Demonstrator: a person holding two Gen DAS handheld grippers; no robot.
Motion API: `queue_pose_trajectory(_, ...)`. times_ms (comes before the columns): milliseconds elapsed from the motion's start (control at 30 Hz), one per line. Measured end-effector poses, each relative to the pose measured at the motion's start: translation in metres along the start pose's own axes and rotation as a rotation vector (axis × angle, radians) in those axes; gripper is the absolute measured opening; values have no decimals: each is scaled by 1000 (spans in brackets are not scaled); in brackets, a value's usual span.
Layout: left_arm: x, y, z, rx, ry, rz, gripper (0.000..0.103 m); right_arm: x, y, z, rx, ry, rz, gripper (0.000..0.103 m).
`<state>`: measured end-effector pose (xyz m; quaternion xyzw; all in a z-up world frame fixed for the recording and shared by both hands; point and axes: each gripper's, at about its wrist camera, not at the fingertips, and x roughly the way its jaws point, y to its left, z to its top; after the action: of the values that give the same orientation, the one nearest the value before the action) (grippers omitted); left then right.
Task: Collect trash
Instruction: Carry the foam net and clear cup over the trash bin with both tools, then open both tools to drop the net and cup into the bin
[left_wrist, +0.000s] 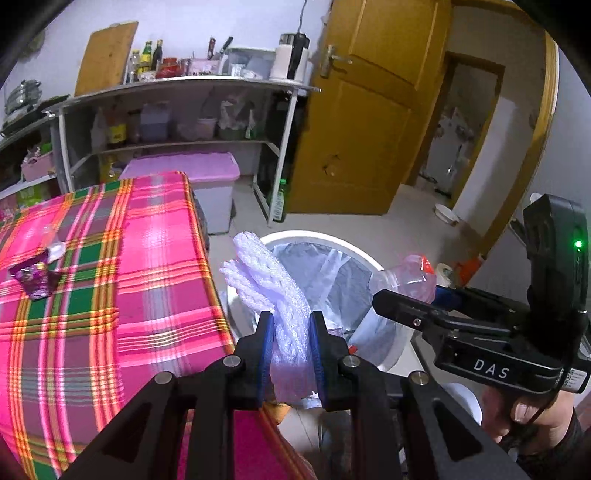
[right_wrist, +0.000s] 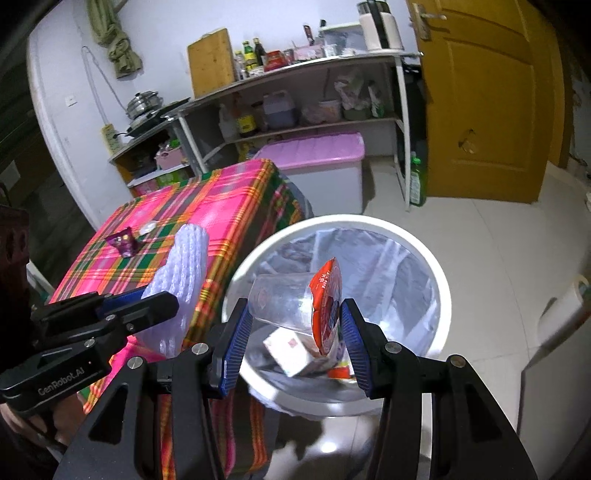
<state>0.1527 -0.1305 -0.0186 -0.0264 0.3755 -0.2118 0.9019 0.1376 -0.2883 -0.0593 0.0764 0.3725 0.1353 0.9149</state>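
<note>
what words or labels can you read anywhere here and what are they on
"DAS": on the black body of the right gripper, seen from the left wrist view.
"GenRobot.AI": on the body of the left gripper, seen from the right wrist view.
Red lid of the clear plastic cup: print there, too blurred to read.
Purple wrapper and shelf bottles: labels too small to read.

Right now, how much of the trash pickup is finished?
Some packaging already lies in the white lined bin. The left gripper clamps white foam netting; the right gripper clamps a clear plastic cup with an orange lid over the bin. A purple wrapper remains on the plaid table.
</note>
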Motion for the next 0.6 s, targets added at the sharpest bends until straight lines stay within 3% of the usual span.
queue_pose_trajectory(600, 62, 2, 2, 5, 134, -37, 21, 54, -26, -10, 25, 150, -13, 50)
